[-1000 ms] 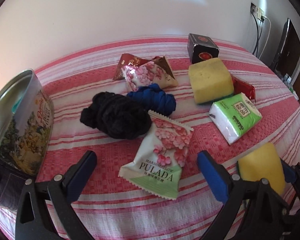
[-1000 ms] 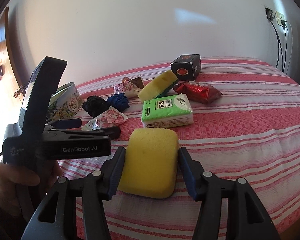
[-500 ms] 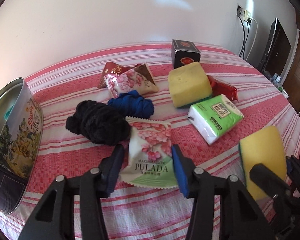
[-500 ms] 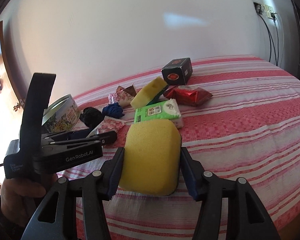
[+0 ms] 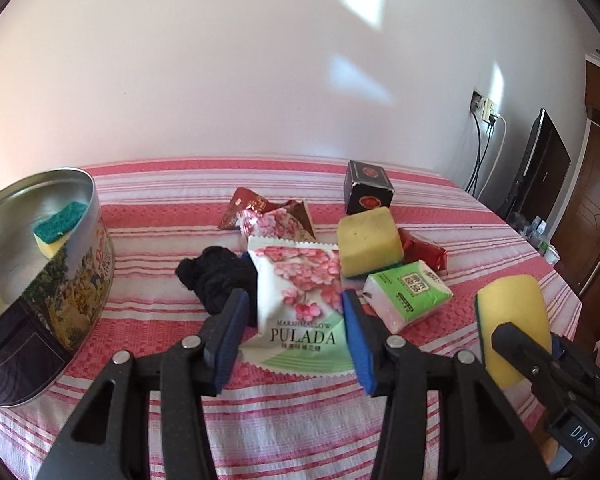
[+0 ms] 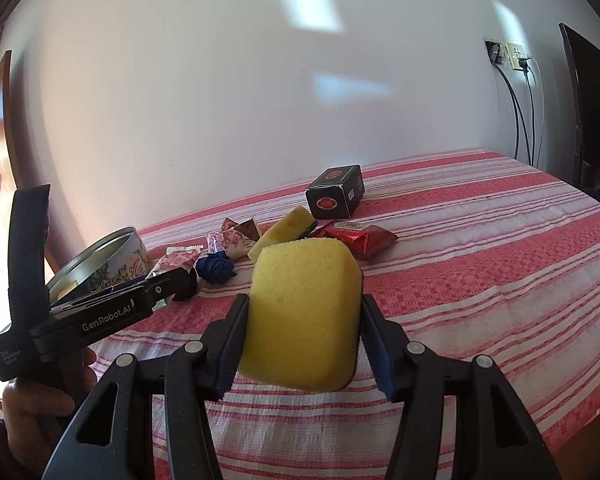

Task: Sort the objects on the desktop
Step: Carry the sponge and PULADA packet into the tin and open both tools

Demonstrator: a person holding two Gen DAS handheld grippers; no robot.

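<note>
My left gripper (image 5: 292, 308) is shut on a white marshmallow packet (image 5: 296, 276) with pink blossoms, gripped by its sides and tilted up off the striped cloth. In the right wrist view that packet (image 6: 178, 260) pokes out past the left gripper (image 6: 172, 280). My right gripper (image 6: 304, 312) is shut on a yellow sponge (image 6: 304, 300), held above the cloth. The same sponge (image 5: 512, 316) shows at the right of the left wrist view. An open round tin (image 5: 80, 264) at the left holds a green-and-yellow sponge (image 5: 60, 228).
On the red-striped tablecloth (image 5: 300, 420) lie a black scrunchie (image 5: 216, 276), a blue scrunchie (image 6: 216, 266), another yellow sponge (image 5: 368, 244), a green tissue pack (image 5: 408, 292), a red packet (image 5: 424, 248), a black box (image 5: 368, 188) and more snack packets (image 5: 276, 220). A hand (image 6: 32, 396) holds the left gripper.
My left gripper went from wide open to shut on the marshmallow packet and raised it. The right gripper lifted the yellow sponge a little higher off the cloth.
</note>
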